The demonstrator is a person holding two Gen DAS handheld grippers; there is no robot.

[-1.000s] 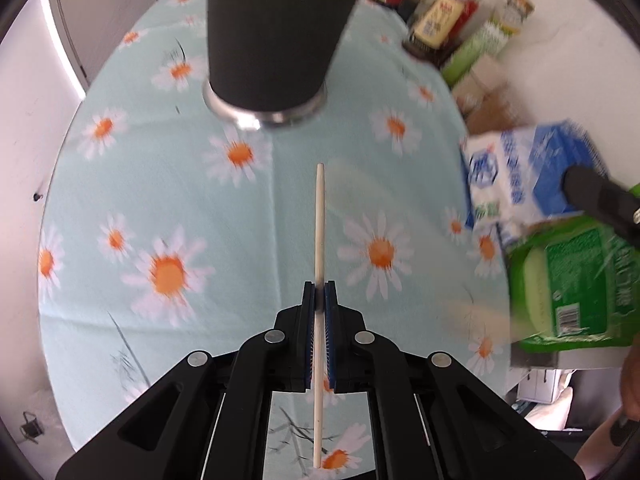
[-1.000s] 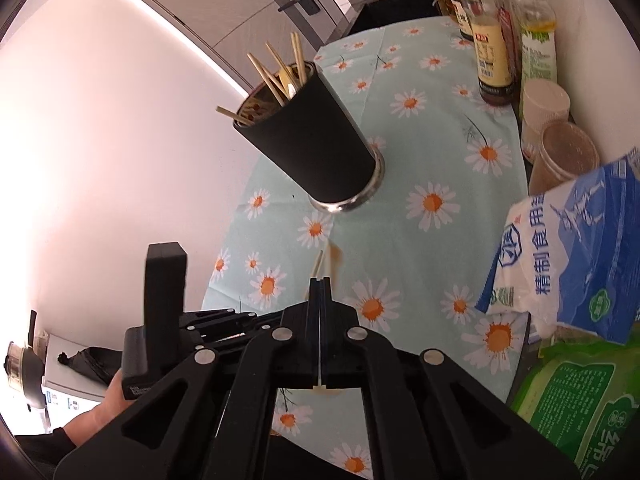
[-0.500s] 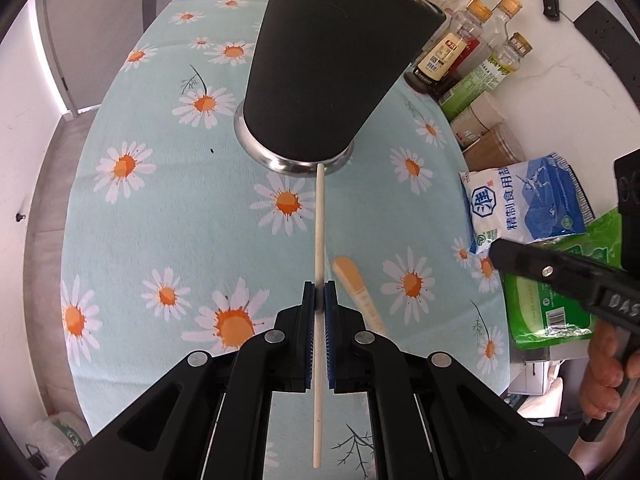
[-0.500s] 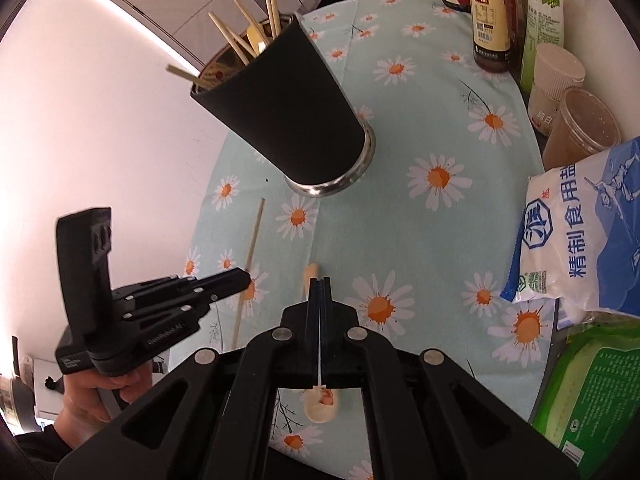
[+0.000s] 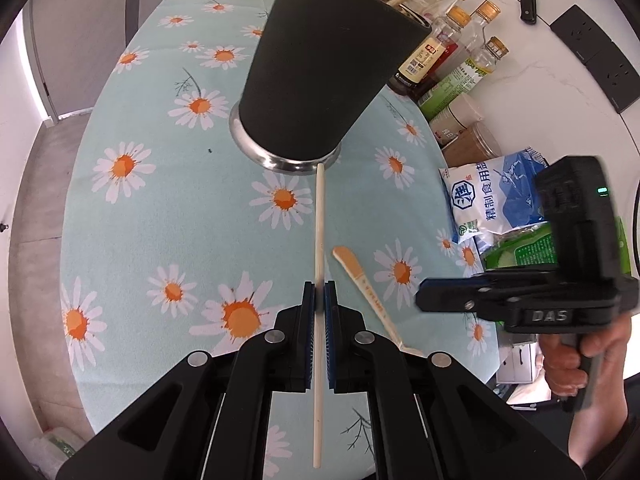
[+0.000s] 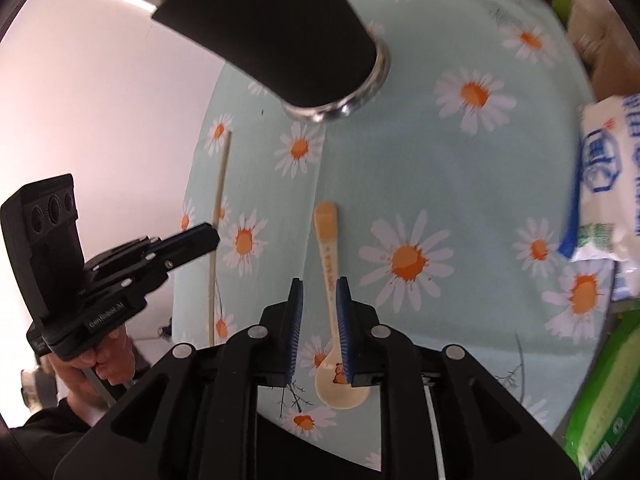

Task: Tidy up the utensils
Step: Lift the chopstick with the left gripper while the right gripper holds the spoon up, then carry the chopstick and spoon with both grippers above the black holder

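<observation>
The right gripper (image 6: pixel 318 312), its blue fingers (image 6: pixel 295 320) spreading, straddles the wooden spoon (image 6: pixel 331 276) lying on the daisy-print tabletop (image 6: pixel 460 176), handle running lengthwise between them toward the black utensil cup (image 6: pixel 276 28), while the left gripper (image 5: pixel 319 300) pinches a chopstick (image 5: pixel 319 232).

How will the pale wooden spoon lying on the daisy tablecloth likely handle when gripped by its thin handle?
The pale wooden spoon looks stiff and probably light. Its narrow handle, between the opening right gripper, may pivot bowl-down if pinched off-centre. Lying flat on the daisy tablecloth, it seems unlikely to roll.
</observation>
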